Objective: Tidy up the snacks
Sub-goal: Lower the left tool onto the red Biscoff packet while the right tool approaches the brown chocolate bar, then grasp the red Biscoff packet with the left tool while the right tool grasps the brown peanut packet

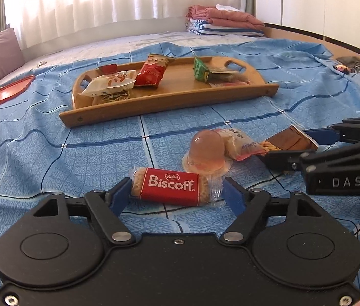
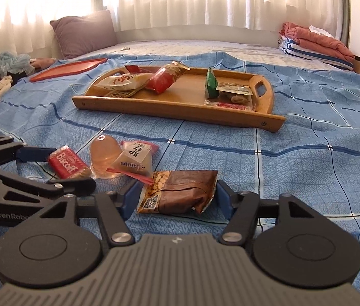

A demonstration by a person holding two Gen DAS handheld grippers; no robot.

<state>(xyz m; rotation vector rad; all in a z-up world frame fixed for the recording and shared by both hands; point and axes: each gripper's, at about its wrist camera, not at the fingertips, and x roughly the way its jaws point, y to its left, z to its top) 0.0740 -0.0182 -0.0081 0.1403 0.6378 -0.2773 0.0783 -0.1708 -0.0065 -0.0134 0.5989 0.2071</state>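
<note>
At the bottom of each view, the left gripper is half open around the red Biscoff biscuit packet and the right gripper squeezes the brown peanut bag on the blue checked bed sheet, likely to carry both to the wooden tray higher up.

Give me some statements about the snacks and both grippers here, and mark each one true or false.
1. The Biscoff biscuit lies between the fingers of the left gripper. True.
2. The wooden tray is empty. False: several snack packets lie in it.
3. The brown peanut packet sits between the fingers of the right gripper. True.
4. The jelly cup is on the tray. False: it rests on the blue bedsheet, beside the biscuit.
</note>
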